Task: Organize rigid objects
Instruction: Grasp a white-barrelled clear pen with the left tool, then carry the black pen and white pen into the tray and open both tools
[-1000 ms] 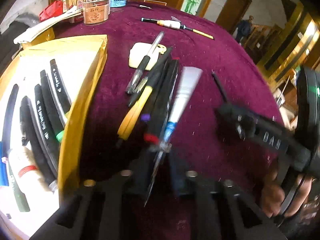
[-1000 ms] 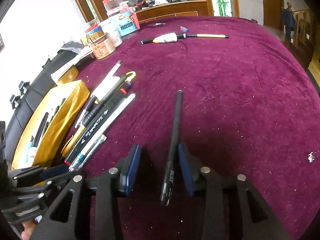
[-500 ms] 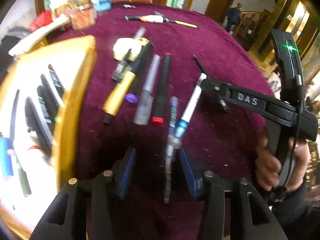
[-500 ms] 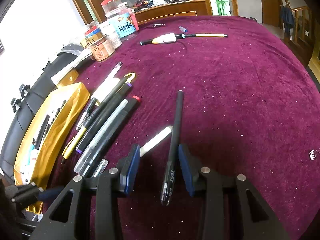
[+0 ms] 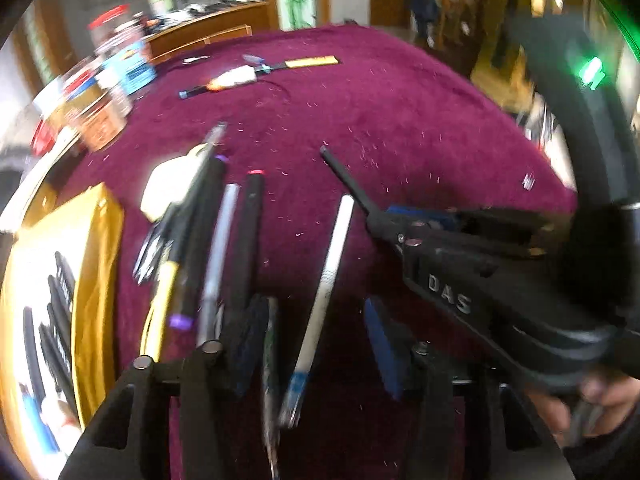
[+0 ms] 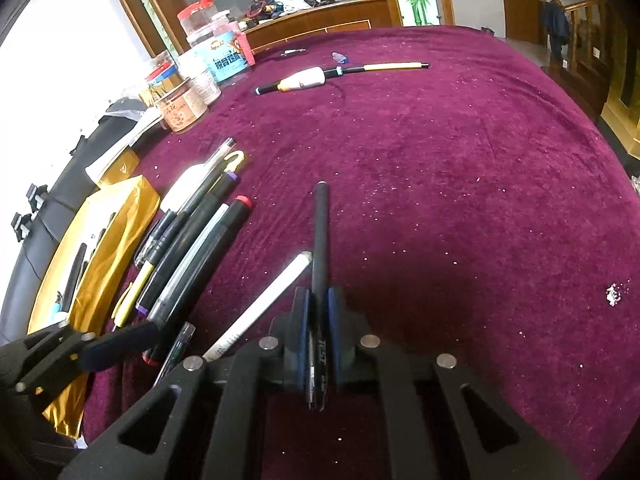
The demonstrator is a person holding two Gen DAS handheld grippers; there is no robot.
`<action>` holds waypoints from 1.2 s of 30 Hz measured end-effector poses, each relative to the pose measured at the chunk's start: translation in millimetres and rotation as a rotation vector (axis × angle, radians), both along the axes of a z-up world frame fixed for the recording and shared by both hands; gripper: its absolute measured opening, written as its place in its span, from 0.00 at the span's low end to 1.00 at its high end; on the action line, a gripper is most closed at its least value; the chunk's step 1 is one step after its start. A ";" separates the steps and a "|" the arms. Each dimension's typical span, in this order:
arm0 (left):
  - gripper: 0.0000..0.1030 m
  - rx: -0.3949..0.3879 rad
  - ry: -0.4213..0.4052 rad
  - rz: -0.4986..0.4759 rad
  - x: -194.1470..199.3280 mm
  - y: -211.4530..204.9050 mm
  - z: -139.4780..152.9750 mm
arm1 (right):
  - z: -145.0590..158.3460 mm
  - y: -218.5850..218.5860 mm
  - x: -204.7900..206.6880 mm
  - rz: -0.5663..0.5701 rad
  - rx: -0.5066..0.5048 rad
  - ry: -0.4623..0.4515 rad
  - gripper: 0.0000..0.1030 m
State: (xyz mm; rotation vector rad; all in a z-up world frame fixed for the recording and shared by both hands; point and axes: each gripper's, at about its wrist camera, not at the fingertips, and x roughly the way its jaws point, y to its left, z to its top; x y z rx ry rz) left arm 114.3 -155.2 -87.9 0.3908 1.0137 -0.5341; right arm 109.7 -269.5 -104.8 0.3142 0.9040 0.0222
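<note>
My right gripper (image 6: 319, 312) is shut on a black pen (image 6: 321, 236) that points away over the maroon cloth; it shows from the side in the left wrist view (image 5: 348, 184). My left gripper (image 5: 316, 336) is open, its pads either side of a white pen (image 5: 326, 284) and a thin clear pen (image 5: 270, 356) lying on the cloth. The white pen (image 6: 264, 304) lies just left of my right gripper. A row of several pens and markers (image 6: 192, 240) lies left of it, beside a gold box (image 6: 108, 248) holding several black pens.
Jars and tins (image 6: 200, 68) stand at the far left of the round table. A long yellow-and-white tool (image 6: 332, 74) lies at the back. The table edge (image 6: 600, 152) curves on the right. My right gripper's body (image 5: 500, 280) fills the right of the left wrist view.
My right gripper has shut on the black pen. My left gripper has swung right, away from the gold box, and now straddles the white pen and the clear pen.
</note>
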 end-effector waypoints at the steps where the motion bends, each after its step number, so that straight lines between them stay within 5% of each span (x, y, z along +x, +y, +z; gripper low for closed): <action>1: 0.31 0.029 0.019 -0.008 2.9 -4.0 -5.5 | -0.2 -1.6 -0.1 -0.006 0.006 0.001 0.09; 3: 0.08 0.018 0.019 -0.030 2.4 -5.2 -4.9 | -1.0 -8.2 -0.3 -0.019 0.035 0.002 0.09; 8: 0.05 -0.038 0.037 0.026 -2.9 13.9 0.3 | -1.4 -9.9 -0.5 -0.020 0.057 0.006 0.09; 16: 0.06 -0.438 0.185 0.222 -23.0 97.6 23.5 | 0.6 10.3 3.0 0.011 -0.064 0.006 0.13; 23: 0.06 -0.504 0.053 0.400 -51.6 170.7 59.3 | -0.8 -7.9 -0.8 -0.029 0.040 -0.016 0.09; 27: 0.06 -0.554 0.006 0.530 -57.1 230.3 70.3 | 13.8 -3.8 -11.0 -0.005 0.063 -0.110 0.09; 36: 0.06 -0.591 -0.008 0.745 -39.5 308.2 55.6 | 68.3 91.6 -23.9 0.287 0.185 -0.191 0.09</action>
